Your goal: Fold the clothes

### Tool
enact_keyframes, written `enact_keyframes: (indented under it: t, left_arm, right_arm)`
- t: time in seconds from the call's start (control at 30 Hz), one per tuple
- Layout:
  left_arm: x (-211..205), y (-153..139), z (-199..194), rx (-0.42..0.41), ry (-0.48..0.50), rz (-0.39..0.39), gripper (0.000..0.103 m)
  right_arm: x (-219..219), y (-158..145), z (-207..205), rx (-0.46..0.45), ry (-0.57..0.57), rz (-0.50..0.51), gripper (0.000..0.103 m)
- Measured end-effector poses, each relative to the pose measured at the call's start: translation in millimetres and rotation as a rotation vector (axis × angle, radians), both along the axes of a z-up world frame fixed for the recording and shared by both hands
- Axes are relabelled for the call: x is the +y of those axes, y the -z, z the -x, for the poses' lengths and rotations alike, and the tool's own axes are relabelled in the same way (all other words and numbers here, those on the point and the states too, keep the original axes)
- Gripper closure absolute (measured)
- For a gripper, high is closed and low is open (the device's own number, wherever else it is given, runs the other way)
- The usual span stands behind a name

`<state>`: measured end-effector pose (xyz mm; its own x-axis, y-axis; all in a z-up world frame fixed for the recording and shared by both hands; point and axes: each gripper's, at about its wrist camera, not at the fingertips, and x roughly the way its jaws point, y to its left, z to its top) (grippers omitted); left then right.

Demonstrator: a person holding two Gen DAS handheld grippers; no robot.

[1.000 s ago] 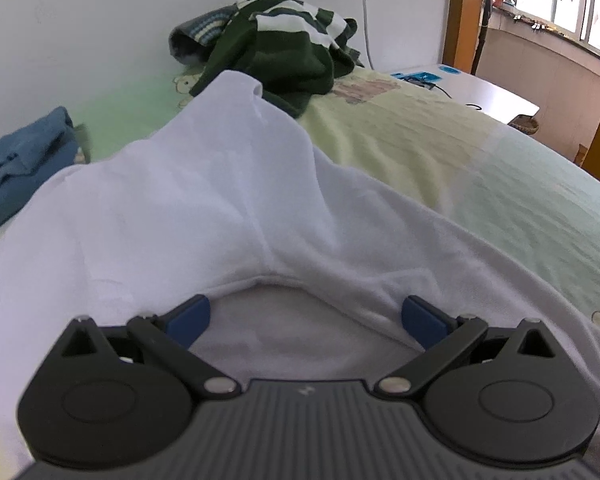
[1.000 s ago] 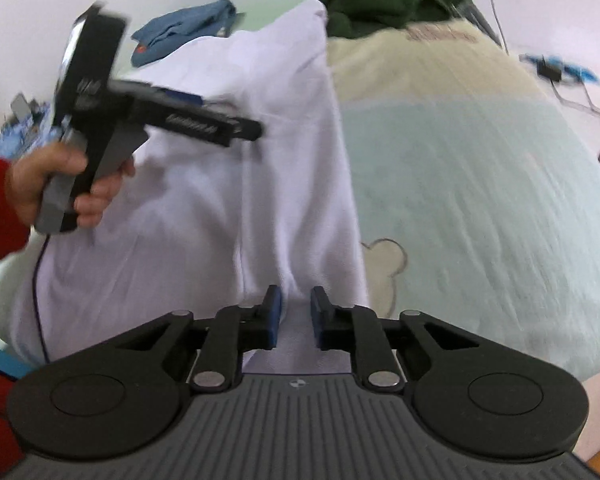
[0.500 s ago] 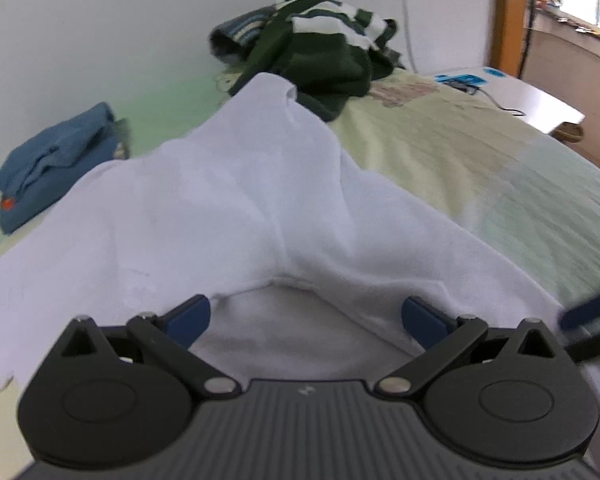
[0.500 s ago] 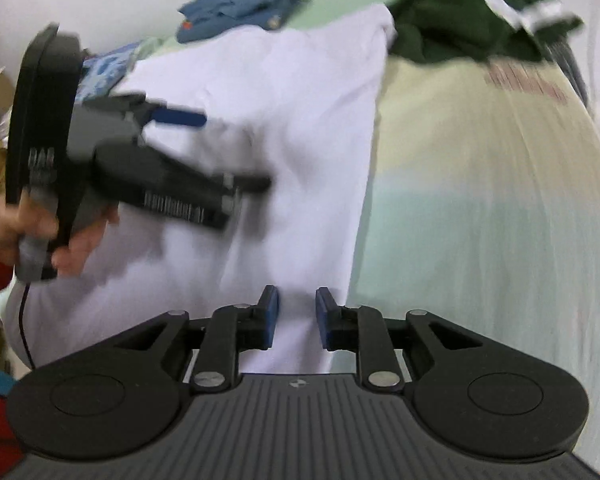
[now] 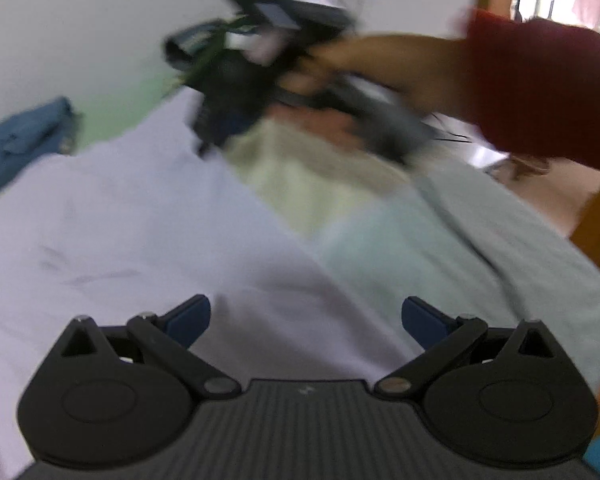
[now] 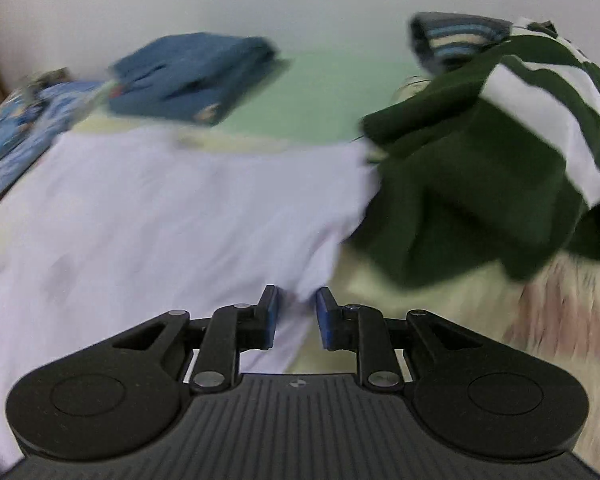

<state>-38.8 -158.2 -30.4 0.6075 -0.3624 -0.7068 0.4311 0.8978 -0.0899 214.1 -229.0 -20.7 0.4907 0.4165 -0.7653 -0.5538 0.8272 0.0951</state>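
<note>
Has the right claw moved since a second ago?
Yes. The right claw has travelled up the white garment toward the green striped clothes by the wall.

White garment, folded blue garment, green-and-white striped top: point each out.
White garment (image 6: 172, 224): right wrist view, on its flat middle.
Folded blue garment (image 6: 188, 72): right wrist view, on its top face.
Green-and-white striped top (image 6: 480, 184): right wrist view, on its dark green body.

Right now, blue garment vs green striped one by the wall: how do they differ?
The blue garment is one plain colour; the green striped garment is dark green with white bands. The blue garment looks folded into a flat stack; the green striped garment lies in a crumpled heap. The white shirt reaches the green one, not the blue. Both lie on the bed.
</note>
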Motion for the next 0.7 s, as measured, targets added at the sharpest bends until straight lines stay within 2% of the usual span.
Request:
enact_keyframes:
  t: [0.17, 0.27, 0.4, 0.5, 0.57, 0.63, 0.7]
  left_arm:
    - [-17, 10, 7, 0.074, 0.048, 0.055, 0.002]
    - [-24, 15, 12, 0.098, 0.067, 0.062, 0.002]
    - [-28, 16, 15, 0.090, 0.073, 0.041, 0.001]
    - [-27, 14, 14, 0.094, 0.073, 0.044, 0.001]
    - [-28, 15, 15, 0.087, 0.077, 0.035, 0.001]
    - [-30, 16, 18, 0.079, 0.081, 0.026, 0.001]
    - [-30, 16, 20, 0.076, 0.078, 0.024, 0.001]
  right_arm:
    - [-8, -2, -41, 0.009, 0.072, -0.068, 0.081]
    - [-4, -2, -48, -0.041, 0.065, -0.033, 0.081]
    - [3, -11, -25, -0.110, 0.070, 0.018, 0.080]
    - [-1, -22, -17, -0.108, 0.039, -0.043, 0.079]
    - [3, -17, -15, -0.087, 0.014, -0.012, 0.079]
    - [3, -9, -18, -0.091, 0.028, 0.027, 0.078]
    - [-9, -5, -27, -0.055, 0.080, -0.019, 0.077]
